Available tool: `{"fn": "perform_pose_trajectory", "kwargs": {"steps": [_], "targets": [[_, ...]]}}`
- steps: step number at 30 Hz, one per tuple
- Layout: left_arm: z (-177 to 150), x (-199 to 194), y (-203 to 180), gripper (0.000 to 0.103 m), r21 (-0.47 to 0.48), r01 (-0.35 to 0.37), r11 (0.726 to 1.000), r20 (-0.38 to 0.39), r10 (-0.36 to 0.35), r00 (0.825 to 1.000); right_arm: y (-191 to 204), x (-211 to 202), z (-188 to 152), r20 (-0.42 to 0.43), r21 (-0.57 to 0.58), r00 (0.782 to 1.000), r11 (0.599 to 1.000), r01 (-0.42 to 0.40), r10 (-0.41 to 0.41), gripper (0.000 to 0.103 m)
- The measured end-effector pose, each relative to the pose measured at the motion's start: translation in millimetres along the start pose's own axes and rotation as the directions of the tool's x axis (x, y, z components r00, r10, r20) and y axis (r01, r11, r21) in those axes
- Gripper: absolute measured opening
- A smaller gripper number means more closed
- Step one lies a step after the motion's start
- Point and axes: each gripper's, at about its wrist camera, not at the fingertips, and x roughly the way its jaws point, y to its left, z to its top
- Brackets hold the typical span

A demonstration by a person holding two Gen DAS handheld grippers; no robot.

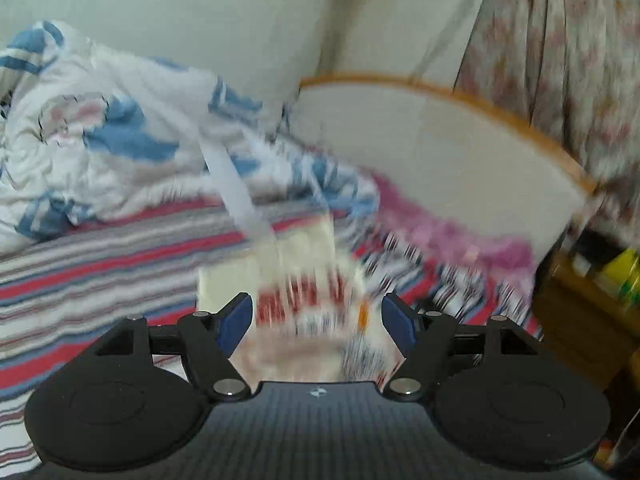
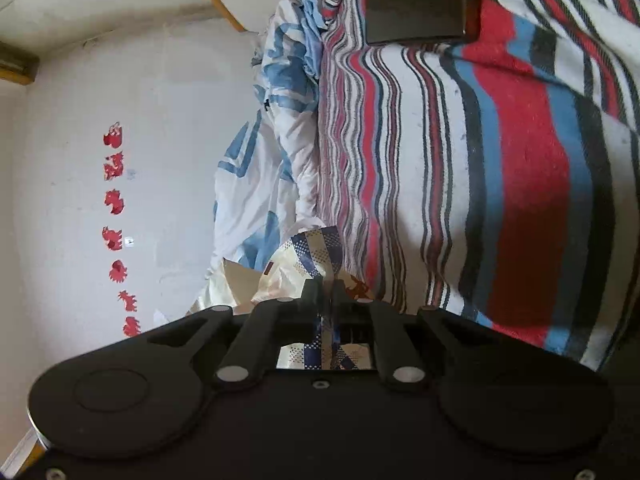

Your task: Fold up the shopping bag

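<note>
1. The left wrist view is smeared with motion blur. The left hand-held gripper (image 1: 316, 322) fills the bottom of the frame, its two blue-padded fingers (image 1: 236, 320) spread wide apart and closed on nothing.
2. Between and just beyond those fingers lies the shopping bag (image 1: 288, 280), cream coloured with red and dark print. It rests on a bed (image 1: 100, 264) covered by a striped red, grey and white sheet. A pale strap (image 1: 236, 196) rises from the bag towards 11 o'clock.
3. At 10 o'clock a crumpled white and blue quilt (image 1: 100, 132) is heaped on the bed. At 2 o'clock stands a white headboard with an orange rim (image 1: 440, 152), with a flowered curtain (image 1: 560, 60) behind it and a pink fuzzy cloth (image 1: 448, 236) at its foot.
4. The right wrist view is sharp and turned sideways. The right hand-held gripper (image 2: 328, 292) has its black fingers pressed together, pinching a fold of the shopping bag (image 2: 308, 252), which here shows a blue checked pattern on cream.
5. The striped blanket (image 2: 520, 184) fills the frame from 12 to 4 o'clock. A dark flat object (image 2: 416, 8) lies on it at 12 o'clock.
6. At 9 o'clock a white wall carries a column of red stickers (image 2: 116, 216).
</note>
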Motion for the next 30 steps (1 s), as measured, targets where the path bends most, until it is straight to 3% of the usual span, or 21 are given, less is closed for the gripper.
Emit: {"fn": "perform_pose_trajectory", "kwargs": {"steps": [3,6,10,12,16,18,21,25,28,30], "targets": [[-11,52,4,0.071,-0.031,0.026,0.999,-0.085,-0.028,0.996,1,-2,-2,0.0,-0.035,1.0,0.999,0.018,-0.018,0.008],[-19,99,12,0.071,-0.011,-0.07,0.998,-0.13,0.067,0.989,2,-8,0,0.008,-0.069,0.999,0.997,0.039,-0.039,0.009],[-33,150,21,0.073,0.029,-0.127,0.992,-0.213,0.13,0.968,-1,-5,4,-0.002,-0.093,0.999,0.994,0.053,-0.053,0.009],[-41,166,20,0.073,0.08,-0.149,0.986,-0.22,0.164,0.962,0,1,4,-0.018,-0.131,0.997,0.989,0.069,-0.072,0.009],[-57,186,40,0.073,0.005,-0.154,0.988,-0.261,0.15,0.954,4,12,4,-0.064,-0.221,0.992,0.971,0.093,-0.11,0.015],[-58,176,54,0.073,-0.055,-0.136,0.989,-0.269,0.116,0.956,9,9,8,-0.09,-0.251,0.991,0.965,0.075,-0.1,0.021],[-62,149,64,0.073,-0.071,-0.132,0.989,-0.306,0.105,0.946,19,1,10,-0.159,-0.296,0.985,0.955,0.025,-0.074,0.022],[-72,96,77,0.073,-0.123,-0.138,0.983,-0.357,0.086,0.93,24,-8,-5,-0.305,-0.281,0.952,0.958,-0.056,-0.034,0.022],[-83,55,79,0.073,-0.147,-0.161,0.976,-0.415,0.087,0.906,29,-17,-17,-0.34,-0.331,0.94,0.94,-0.081,-0.038,0.023],[-86,27,77,0.073,-0.153,-0.173,0.973,-0.411,0.097,0.906,32,-22,-25,-0.363,-0.363,0.931,0.926,-0.1,-0.042,0.028]]}}
